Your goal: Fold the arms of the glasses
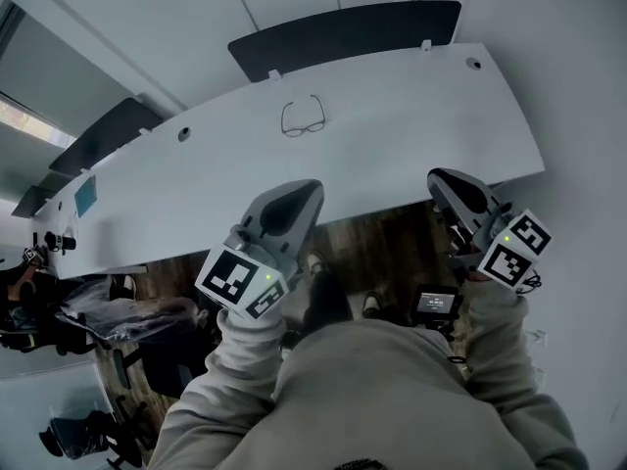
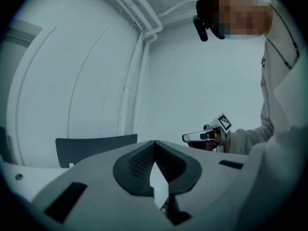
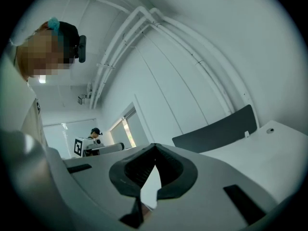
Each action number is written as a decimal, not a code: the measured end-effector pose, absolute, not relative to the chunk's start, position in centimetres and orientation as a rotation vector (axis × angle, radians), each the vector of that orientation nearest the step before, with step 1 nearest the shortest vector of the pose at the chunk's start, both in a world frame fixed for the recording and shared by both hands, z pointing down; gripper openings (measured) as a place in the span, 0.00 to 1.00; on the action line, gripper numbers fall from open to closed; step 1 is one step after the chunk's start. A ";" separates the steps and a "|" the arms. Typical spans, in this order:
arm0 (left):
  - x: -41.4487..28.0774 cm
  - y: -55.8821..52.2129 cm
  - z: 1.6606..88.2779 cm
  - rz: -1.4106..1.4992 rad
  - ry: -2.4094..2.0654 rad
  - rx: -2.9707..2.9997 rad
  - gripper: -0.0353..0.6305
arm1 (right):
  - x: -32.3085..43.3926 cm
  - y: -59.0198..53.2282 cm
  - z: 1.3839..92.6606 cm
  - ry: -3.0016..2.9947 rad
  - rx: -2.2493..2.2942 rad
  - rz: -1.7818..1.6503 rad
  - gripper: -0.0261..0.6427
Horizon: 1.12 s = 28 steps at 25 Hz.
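Note:
The glasses, thin and dark-framed, lie on the white table near its far edge, arms spread out toward the far side. Both grippers hover over the table's near edge, well short of the glasses. My left gripper is below and slightly left of them, and its pads meet with nothing between. My right gripper is farther right, and its pads also meet on nothing. Each gripper view shows the other gripper and not the glasses.
Dark divider panels stand along the table's far edge. Two round cable holes and a teal item are on the tabletop. Chairs and bags crowd the floor at left. A distant person stands by a window.

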<state>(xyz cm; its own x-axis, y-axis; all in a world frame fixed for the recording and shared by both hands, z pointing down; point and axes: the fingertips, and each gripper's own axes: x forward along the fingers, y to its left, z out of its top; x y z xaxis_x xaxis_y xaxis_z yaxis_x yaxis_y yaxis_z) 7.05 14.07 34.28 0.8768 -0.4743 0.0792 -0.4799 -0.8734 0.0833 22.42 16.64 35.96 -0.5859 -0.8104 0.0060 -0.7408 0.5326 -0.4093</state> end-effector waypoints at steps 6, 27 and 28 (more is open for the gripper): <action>5.0 11.7 35.2 0.061 -0.800 2.911 0.05 | 22.3 16.6 36.4 2.692 -1.375 -0.568 0.07; -4.4 0.3 38.7 0.121 -0.805 2.862 0.05 | 9.9 1.3 39.6 2.916 -1.255 -0.681 0.07; -5.6 -0.5 38.7 0.119 -0.815 2.853 0.05 | 9.1 0.1 39.3 2.926 -1.251 -0.674 0.07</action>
<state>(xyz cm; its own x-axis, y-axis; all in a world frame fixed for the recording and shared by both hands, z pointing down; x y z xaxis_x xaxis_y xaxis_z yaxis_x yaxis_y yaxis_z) -5.61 -0.49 38.73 0.8471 -0.5169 0.1238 -0.5307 -0.8355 0.1428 9.07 0.09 39.35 -0.6987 -0.6670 0.2587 -0.7129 0.6194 -0.3286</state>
